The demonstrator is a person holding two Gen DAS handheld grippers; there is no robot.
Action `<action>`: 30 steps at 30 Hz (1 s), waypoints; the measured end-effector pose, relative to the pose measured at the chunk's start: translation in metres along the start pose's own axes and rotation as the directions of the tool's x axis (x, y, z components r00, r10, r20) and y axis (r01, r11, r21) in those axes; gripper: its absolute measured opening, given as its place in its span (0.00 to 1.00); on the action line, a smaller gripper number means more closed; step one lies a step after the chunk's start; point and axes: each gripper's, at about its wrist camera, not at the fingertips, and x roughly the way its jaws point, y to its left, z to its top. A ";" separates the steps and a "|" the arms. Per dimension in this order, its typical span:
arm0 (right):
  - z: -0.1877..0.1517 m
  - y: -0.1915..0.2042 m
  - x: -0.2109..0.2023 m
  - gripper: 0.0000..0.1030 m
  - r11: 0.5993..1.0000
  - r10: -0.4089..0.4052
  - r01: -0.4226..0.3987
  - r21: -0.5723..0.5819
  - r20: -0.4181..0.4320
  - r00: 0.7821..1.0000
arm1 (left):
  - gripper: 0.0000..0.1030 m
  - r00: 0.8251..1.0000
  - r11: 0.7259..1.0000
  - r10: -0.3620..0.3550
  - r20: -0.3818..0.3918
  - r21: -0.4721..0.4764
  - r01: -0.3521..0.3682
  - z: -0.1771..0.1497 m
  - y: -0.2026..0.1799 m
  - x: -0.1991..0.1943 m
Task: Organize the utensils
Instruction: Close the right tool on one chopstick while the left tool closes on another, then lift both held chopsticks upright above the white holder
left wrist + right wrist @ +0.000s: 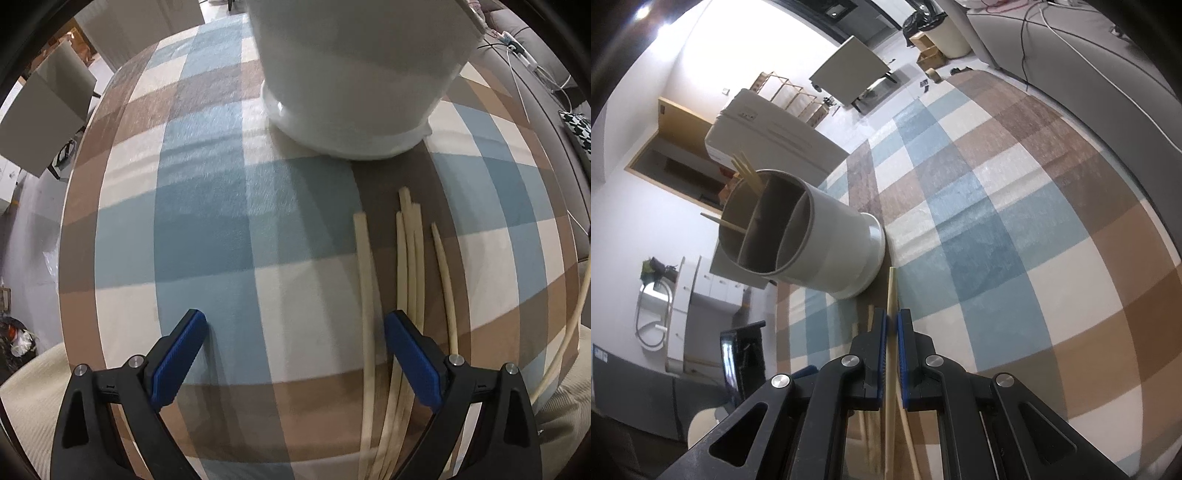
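Observation:
Several pale chopsticks [406,266] lie side by side on the checked tablecloth [207,206], in front of a white utensil holder [354,81]. My left gripper [295,325] points down at the cloth and is open, its right pad among the chopsticks and one stick lying between the pads. In the right wrist view my right gripper [891,325] is shut on one chopstick [892,288], which points toward the holder [820,243]. The holder has divided compartments, and a few chopsticks [748,171] stand in its far one.
A grey chair [51,107] stands off the table's left edge. A grey sofa [546,88] with white cables lies beyond the right edge. The right wrist view shows a white cabinet [768,129] and a dark screen [742,362] off the table.

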 end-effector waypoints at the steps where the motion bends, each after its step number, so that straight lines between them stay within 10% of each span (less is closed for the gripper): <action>1: 0.001 0.001 -0.001 0.05 1.000 -0.001 0.001 -0.006 0.004 1.000 | 0.86 1.000 1.000 0.002 0.009 0.008 -0.002 0.002 -0.002 0.000; 6: 0.005 0.000 -0.005 0.05 1.000 -0.008 0.008 -0.015 0.030 1.000 | 0.56 0.999 0.998 -0.013 0.035 0.062 0.011 0.020 -0.019 -0.005; 11: 0.011 -0.001 -0.009 0.05 1.000 -0.020 0.021 -0.015 0.067 0.998 | 0.03 0.998 0.996 -0.054 0.024 0.068 0.052 0.034 -0.026 -0.004; 17: 0.014 0.001 -0.016 0.05 0.999 -0.029 0.033 -0.038 0.107 0.994 | 0.02 0.990 0.996 -0.092 0.104 0.024 0.090 0.027 -0.017 -0.019; 30: -0.014 0.047 -0.044 0.05 0.975 0.020 0.033 -0.222 0.236 0.972 | 0.02 0.907 0.979 -0.182 0.380 -0.018 0.204 0.002 0.008 -0.098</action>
